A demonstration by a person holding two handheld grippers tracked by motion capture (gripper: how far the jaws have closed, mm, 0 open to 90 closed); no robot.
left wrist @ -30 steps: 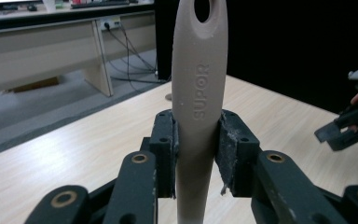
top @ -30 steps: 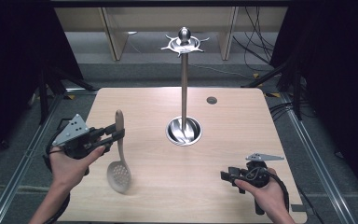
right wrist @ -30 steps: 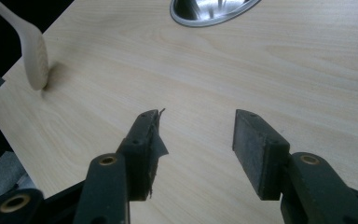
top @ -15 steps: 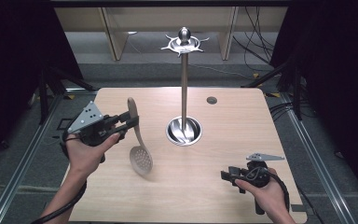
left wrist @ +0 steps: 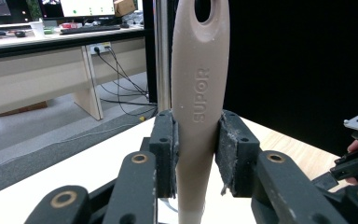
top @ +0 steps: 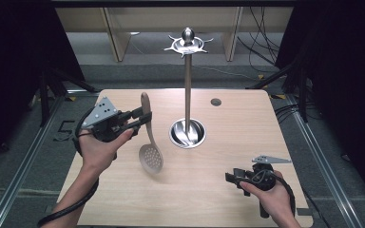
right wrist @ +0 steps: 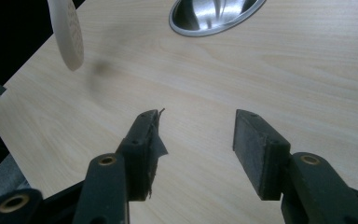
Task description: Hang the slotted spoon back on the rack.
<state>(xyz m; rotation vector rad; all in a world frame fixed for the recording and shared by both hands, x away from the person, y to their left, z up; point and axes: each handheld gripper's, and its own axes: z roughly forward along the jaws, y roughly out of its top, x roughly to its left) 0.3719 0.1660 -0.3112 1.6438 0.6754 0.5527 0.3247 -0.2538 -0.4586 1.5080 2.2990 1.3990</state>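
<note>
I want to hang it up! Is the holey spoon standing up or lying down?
Standing up: the spoon hangs handle-up in the left tool, above the table.

Beige perforated skimmer (top: 148,137), black claw (top: 141,118), pale wood-grain table (top: 247,137).

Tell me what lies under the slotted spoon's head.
Bare wooden table, with the slotted spoon hanging clear above it from the left gripper; its shadow shows on the wood in the right gripper view. Nothing there is covered.

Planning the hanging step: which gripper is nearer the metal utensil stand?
Left. The left gripper, shut on the slotted spoon, is just left of the stand; the right gripper sits open near the table's front edge.
</note>
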